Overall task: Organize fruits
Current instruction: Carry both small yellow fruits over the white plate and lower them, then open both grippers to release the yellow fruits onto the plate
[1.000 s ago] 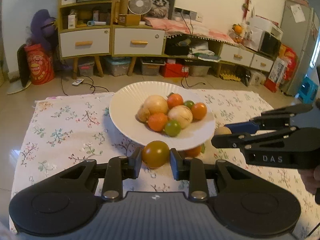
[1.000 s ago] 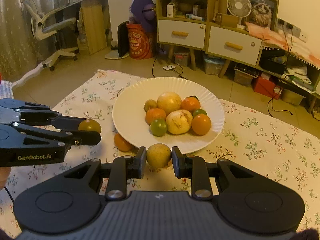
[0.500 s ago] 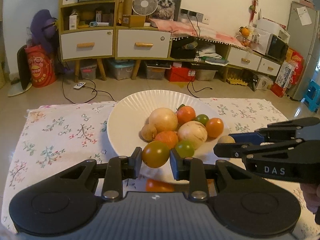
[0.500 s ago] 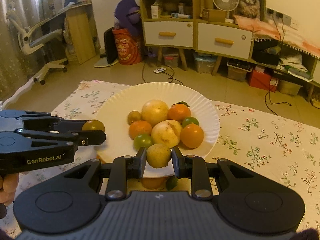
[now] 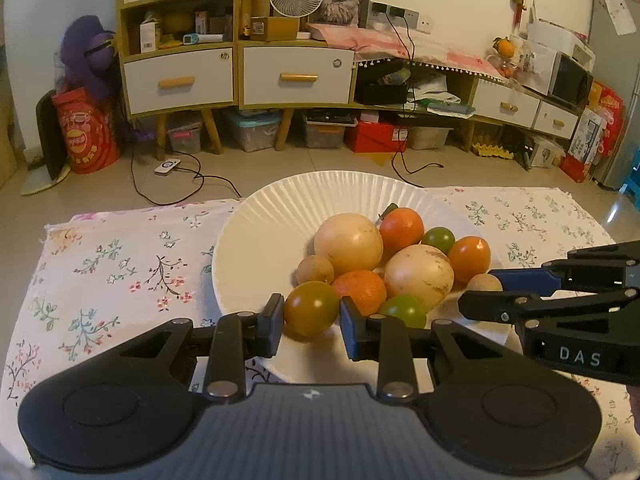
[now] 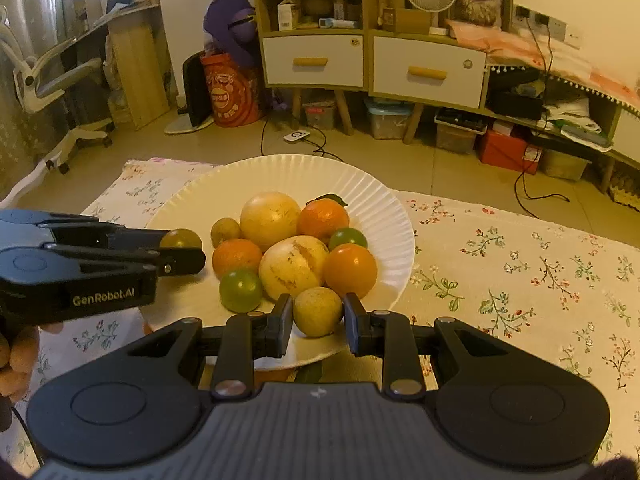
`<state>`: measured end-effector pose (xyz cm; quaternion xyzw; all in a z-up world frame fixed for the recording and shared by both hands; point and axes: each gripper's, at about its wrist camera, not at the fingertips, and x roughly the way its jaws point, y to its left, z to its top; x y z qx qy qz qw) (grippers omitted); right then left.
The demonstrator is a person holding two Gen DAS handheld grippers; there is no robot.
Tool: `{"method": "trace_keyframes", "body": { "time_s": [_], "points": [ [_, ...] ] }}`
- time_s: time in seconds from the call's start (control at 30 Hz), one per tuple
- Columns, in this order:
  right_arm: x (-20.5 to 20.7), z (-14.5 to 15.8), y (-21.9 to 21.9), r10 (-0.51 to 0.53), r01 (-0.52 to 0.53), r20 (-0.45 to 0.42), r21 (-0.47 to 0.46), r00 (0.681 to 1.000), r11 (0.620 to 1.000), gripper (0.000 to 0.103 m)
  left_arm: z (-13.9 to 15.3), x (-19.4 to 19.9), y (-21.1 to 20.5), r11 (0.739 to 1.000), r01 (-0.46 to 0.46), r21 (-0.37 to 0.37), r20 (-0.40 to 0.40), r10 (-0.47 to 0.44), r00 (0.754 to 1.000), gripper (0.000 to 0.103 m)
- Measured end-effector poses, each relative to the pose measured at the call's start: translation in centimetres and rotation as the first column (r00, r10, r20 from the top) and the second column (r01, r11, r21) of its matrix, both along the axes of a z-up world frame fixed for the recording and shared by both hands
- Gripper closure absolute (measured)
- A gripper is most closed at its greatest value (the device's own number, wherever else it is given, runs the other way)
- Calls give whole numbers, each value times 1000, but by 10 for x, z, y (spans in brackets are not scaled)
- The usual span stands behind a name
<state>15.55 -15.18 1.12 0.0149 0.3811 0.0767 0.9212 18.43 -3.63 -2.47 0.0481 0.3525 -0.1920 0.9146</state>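
A white ribbed paper plate (image 5: 280, 208) (image 6: 372, 200) on the floral cloth holds several fruits: two pale yellow round ones, oranges, green ones and a small tan one. My left gripper (image 5: 312, 314) is shut on an olive-brown tomato (image 5: 311, 308) just over the plate's near rim; the same tomato (image 6: 181, 239) shows at the left in the right wrist view. My right gripper (image 6: 317, 314) is shut on a small yellow-tan fruit (image 6: 317, 311) over the plate's near edge, beside the pile; that fruit (image 5: 484, 282) peeks past the fingers in the left wrist view.
The floral tablecloth (image 5: 112, 264) (image 6: 520, 264) spreads on both sides of the plate. A hand (image 6: 16, 356) holds the left tool at the lower left. Past the table's far edge lie floor cables, a shelf unit with drawers (image 5: 240, 72) and storage boxes.
Both grippers have moved forward and lower with their fruits, from in front of the plate to over its near rim. The loose fruits on the cloth below have dropped out of sight.
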Motion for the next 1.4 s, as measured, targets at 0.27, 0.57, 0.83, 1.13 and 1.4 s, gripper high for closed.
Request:
{"method": "trace_keyframes", "body": {
  "time_s": [0.27,0.57,0.83,1.13,1.4],
  "points": [
    [0,-1,3,-5,5,14,-24,1000,1000,78,-1,1,-3,1000,-5,5,6,5,1000,90],
    [-3,4,3,-11,12,15,-27,1000,1000,71,6,-4,1,1000,-13,-6,5,13,1000,78],
    [-11,15,1,-9,10,26,-39,1000,999,61,17,-16,10,999,-19,-26,5,19,1000,66],
    [-23,22,0,-3,4,25,-61,1000,998,46,25,-39,13,1000,1,7,1,-1,1000,55],
    [-32,27,-1,1,0,23,-77,1000,997,36,28,-53,19,1000,9,7,-27,-9,1000,46]
  ]
}}
